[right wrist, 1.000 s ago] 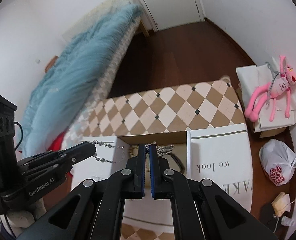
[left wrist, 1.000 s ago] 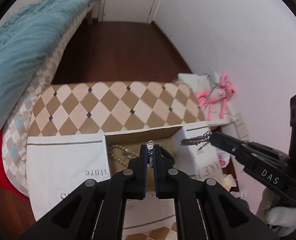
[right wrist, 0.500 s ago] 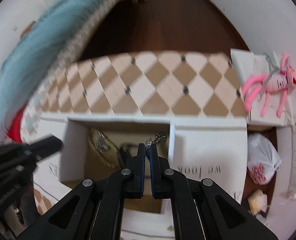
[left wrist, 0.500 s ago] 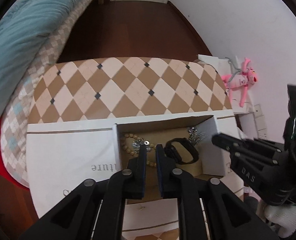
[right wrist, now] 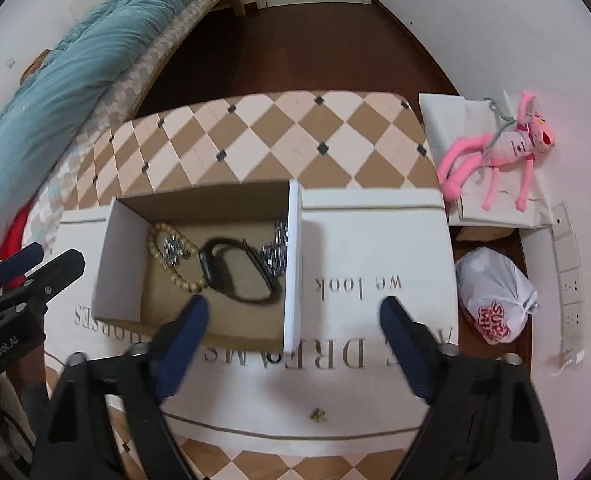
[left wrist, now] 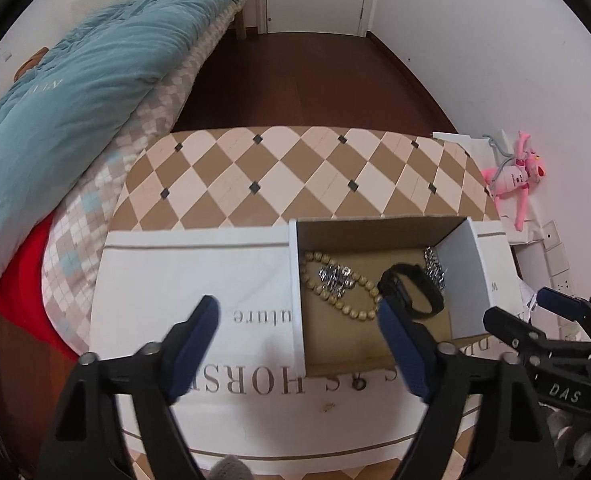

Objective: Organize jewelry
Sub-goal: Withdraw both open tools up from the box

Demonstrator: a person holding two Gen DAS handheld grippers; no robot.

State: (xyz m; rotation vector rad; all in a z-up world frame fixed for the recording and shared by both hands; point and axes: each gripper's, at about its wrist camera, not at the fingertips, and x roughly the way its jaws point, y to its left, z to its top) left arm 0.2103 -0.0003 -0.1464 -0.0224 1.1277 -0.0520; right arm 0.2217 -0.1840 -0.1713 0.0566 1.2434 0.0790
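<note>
The printed lettering on the white paper sheet [left wrist: 199, 280] is partly covered by the open cardboard box [left wrist: 375, 232]. The small brown speck on the sheet [right wrist: 318, 414] is too small to identify

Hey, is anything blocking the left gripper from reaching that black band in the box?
Nothing visible does. The left gripper is open above the open-topped box, and the black band lies uncovered between the bead bracelet and the silver chain.

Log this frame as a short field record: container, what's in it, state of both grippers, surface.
container: open cardboard box
contents: beaded bracelet, black band, silver chain, small silver piece
left gripper: open, holding nothing
right gripper: open, holding nothing
surface: white printed sheet over checkered table
</note>
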